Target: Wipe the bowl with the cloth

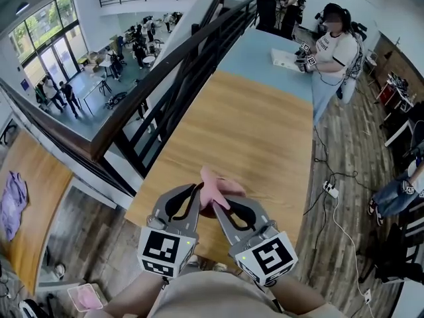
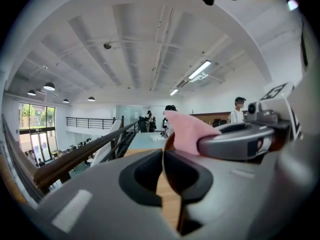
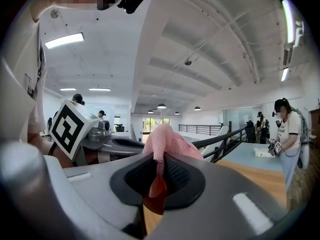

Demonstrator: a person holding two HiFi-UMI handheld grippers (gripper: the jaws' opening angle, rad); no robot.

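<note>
My left gripper [image 1: 197,192] [image 2: 165,159] is shut on the thin rim of a dark reddish-brown bowl [image 1: 209,209] [image 2: 169,140], seen edge-on between its jaws. My right gripper [image 1: 221,211] [image 3: 161,168] is shut on a pink cloth [image 1: 217,187] [image 3: 167,143]. The cloth bunches above its jaws and lies against the bowl, and most of the bowl is hidden by it and the grippers. Both grippers meet over the near edge of the wooden table [image 1: 252,138]. From the left gripper view the cloth [image 2: 187,129] shows beside the right gripper's body.
A black railing [image 1: 185,65] runs along the table's left side, with a drop to a lower floor beyond it. A blue table [image 1: 265,58] adjoins the far end, where a person [image 1: 331,45] stands holding grippers. Cables and a power strip [image 1: 329,189] lie on the floor at right.
</note>
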